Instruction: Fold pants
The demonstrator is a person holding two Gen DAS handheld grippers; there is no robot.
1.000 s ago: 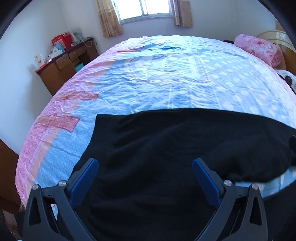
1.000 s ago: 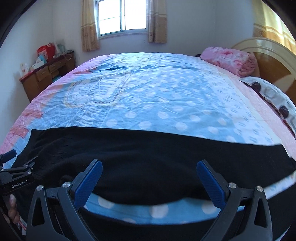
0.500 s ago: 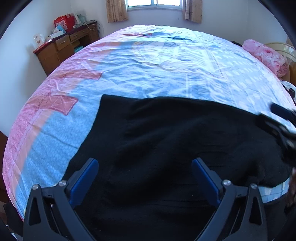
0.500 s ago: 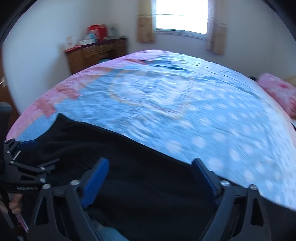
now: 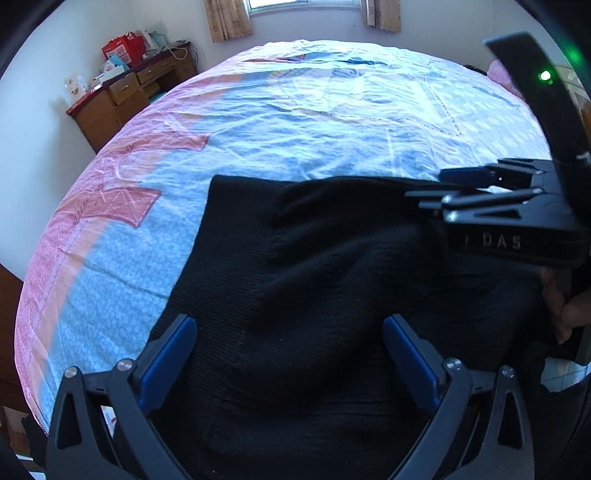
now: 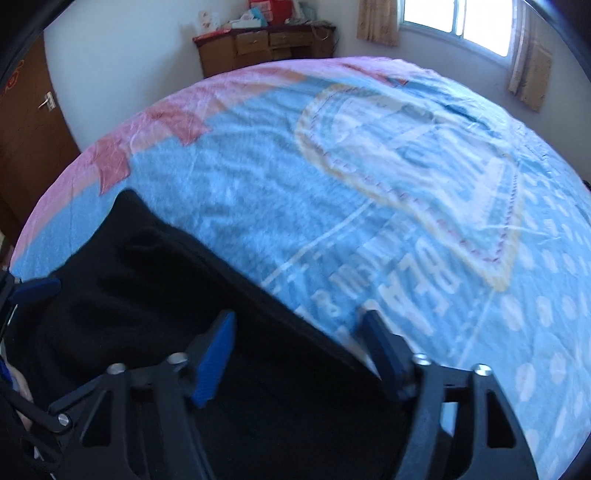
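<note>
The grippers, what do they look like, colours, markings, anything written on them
Both are black angular frames with triangular cut-outs and silver bolts. The left gripper and right gripper each carry two flat blue finger pads. Seen side-on from the left wrist camera, the right one's body shows pale lettering ending in DAS and a lit green light. No cables are visible.

White walls [image 6: 140, 44]. Window [image 6: 458, 26] in far wall, bright daylight coming through; tan curtains [image 6: 376, 22] either side. Wooden dresser [image 6: 266, 46] with drawers against wall, cluttered top: red box [image 5: 123, 46], small packages. Brown wooden door [image 6: 26, 125] with metal handle at left in right wrist view. Large bed [image 5: 332, 122] fills room, blue and pink patterned cover, white dots, some lettering. Pink pillow [image 5: 498, 72] at far right edge, mostly hidden.
</note>
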